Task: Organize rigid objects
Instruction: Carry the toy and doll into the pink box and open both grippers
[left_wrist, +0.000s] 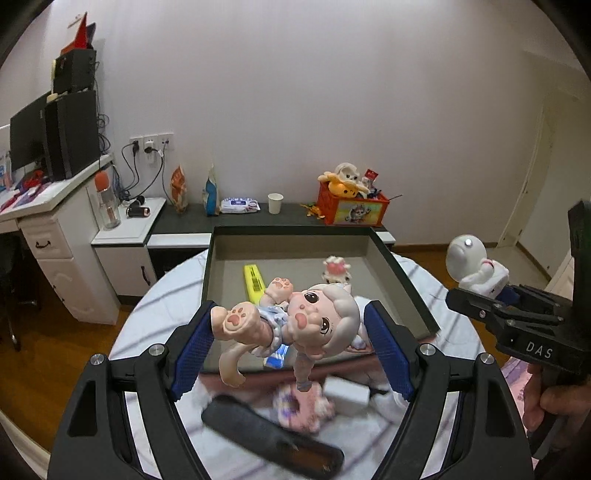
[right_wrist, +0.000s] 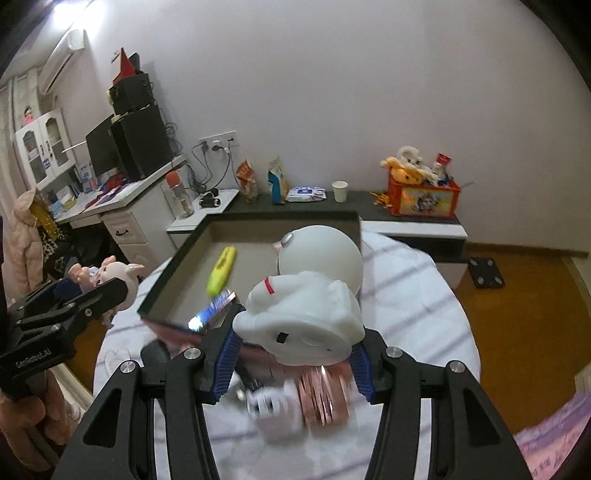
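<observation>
My left gripper (left_wrist: 291, 328) is shut on a pink doll figure (left_wrist: 295, 321) with grey hair, held above the near edge of the grey tray (left_wrist: 406, 280). My right gripper (right_wrist: 295, 343) is shut on a white astronaut figure (right_wrist: 306, 291), also held above the table by the tray's near right corner (right_wrist: 354, 221). In the tray lie a yellow highlighter (left_wrist: 255, 282) and a small pink-white toy (left_wrist: 336, 269). The right gripper with the astronaut (left_wrist: 472, 266) shows at the right of the left wrist view; the left gripper with the doll (right_wrist: 107, 277) shows at the left of the right wrist view.
On the round white-clothed table (right_wrist: 406, 295) below lie a black remote-like bar (left_wrist: 269, 439), a pink donut toy (left_wrist: 299, 406), a white block (left_wrist: 347, 395) and a rose-coloured cylinder (right_wrist: 325, 398). An orange toy crate (left_wrist: 351, 206), a paper cup (left_wrist: 275, 203) and snack bags stand on the back bench.
</observation>
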